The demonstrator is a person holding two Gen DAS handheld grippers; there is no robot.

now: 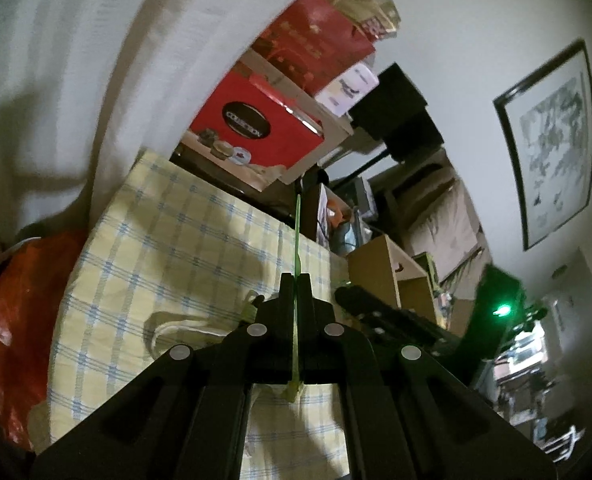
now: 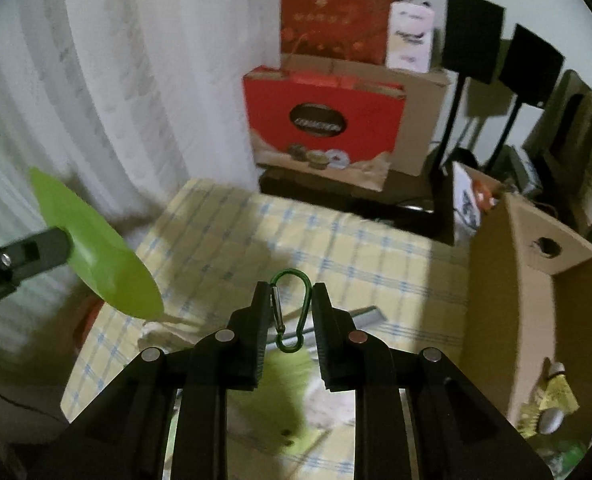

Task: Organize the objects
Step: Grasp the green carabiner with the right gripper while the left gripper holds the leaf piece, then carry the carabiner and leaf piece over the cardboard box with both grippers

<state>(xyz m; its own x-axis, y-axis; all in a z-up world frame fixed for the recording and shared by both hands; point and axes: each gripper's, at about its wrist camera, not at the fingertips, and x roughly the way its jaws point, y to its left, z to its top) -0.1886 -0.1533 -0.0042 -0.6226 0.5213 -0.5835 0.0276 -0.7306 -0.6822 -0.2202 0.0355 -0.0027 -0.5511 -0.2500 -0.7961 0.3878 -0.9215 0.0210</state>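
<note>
Gripping carabiner [image 2: 290, 312], right view only

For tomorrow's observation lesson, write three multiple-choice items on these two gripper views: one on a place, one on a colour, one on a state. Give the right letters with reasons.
1. Where is the cardboard box, seen from the right wrist?
A. right of the checked cloth
B. on top of the red bag
C. behind the curtain

2. What colour is the clip in the right gripper?
A. red
B. green
C. blue

3. How is the left gripper?
A. wide open and empty
B. shut on a thin green sheet
C. shut on a spoon

Answers:
1 A: the box stands at the right edge of the checked cloth.
2 B: its wire loop is green with a silver gate.
3 B: the green sheet runs edge-on between the closed fingers.
</note>
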